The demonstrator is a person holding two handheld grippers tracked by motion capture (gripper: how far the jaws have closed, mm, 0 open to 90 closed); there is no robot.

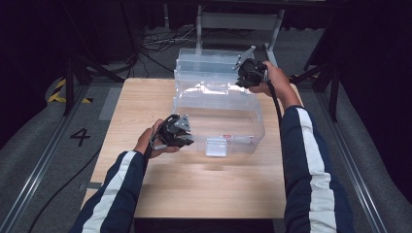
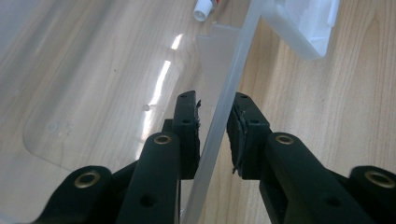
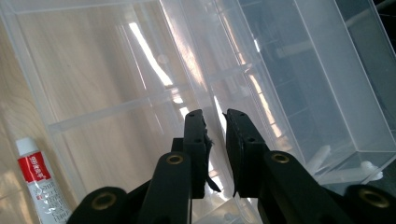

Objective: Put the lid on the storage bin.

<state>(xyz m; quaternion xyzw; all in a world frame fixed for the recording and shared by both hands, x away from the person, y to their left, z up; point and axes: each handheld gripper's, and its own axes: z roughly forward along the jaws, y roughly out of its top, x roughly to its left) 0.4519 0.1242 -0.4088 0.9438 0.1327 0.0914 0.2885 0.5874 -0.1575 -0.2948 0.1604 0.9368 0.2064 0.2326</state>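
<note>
Starting at the left of the high view, the left gripper (image 1: 187, 139) sits in the person's left hand (image 1: 149, 141) at the near left corner of a clear plastic storage box (image 1: 218, 114) that stands on the wooden table (image 1: 194, 184). In the left gripper view its two black jaws straddle the box's thin front rim (image 2: 219, 116), nearly closed: the right pad lies against the rim, while a sliver of gap shows at the left pad, so a firm clamp cannot be confirmed. A white latch (image 1: 216, 146) hangs at the middle of the front wall. Inside the box lies a small red-and-white tube (image 3: 39, 184) on the floor. Farther right, the right gripper (image 1: 243, 73) in the right hand (image 1: 277, 77) reaches the box's far right part, where lidded trays rise. Its jaws have narrowed around a clear wall edge (image 3: 215, 116); whether they pinch it I cannot tell.
</note>
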